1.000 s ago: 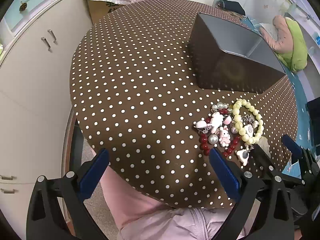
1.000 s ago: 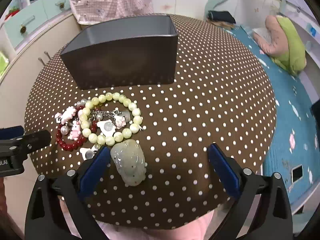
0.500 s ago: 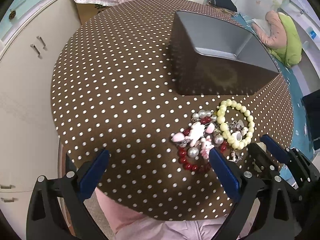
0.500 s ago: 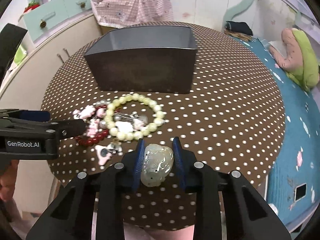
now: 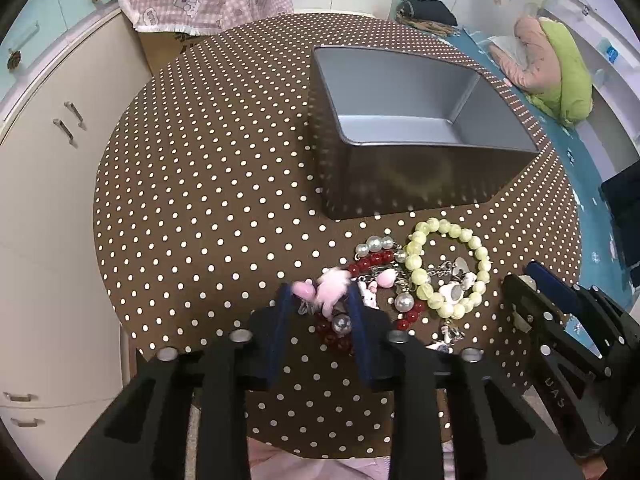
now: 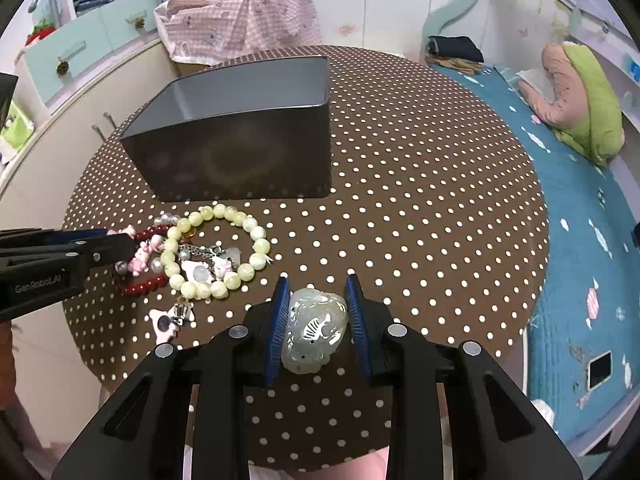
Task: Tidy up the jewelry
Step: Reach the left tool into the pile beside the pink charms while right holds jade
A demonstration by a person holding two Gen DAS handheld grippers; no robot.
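A second ago both grippers were open. Now the right gripper (image 6: 316, 320) clamps the jade pendant (image 6: 314, 330) and the left gripper (image 5: 320, 320) has closed around the red charm bracelet (image 5: 370, 258), so both can go to the grey box (image 5: 404, 136)

Brown white-dotted cloth table cover (image 6: 420, 200): matt, woven look. Dark grey rectangular box (image 6: 240, 152): smooth, faintly glossy outside; satin grey inside (image 5: 400, 92). Pale green carved stone pendant (image 6: 314, 330): translucent, polished. Yellow-green bead bracelet (image 6: 218, 252): glossy, smooth. Red bead bracelet (image 5: 370, 258): shiny, with pearly beads. Black plastic gripper fingers with blue ribbed pads (image 6: 279, 320): matt. Pink checked cloth (image 6: 240, 20) at far side: soft.
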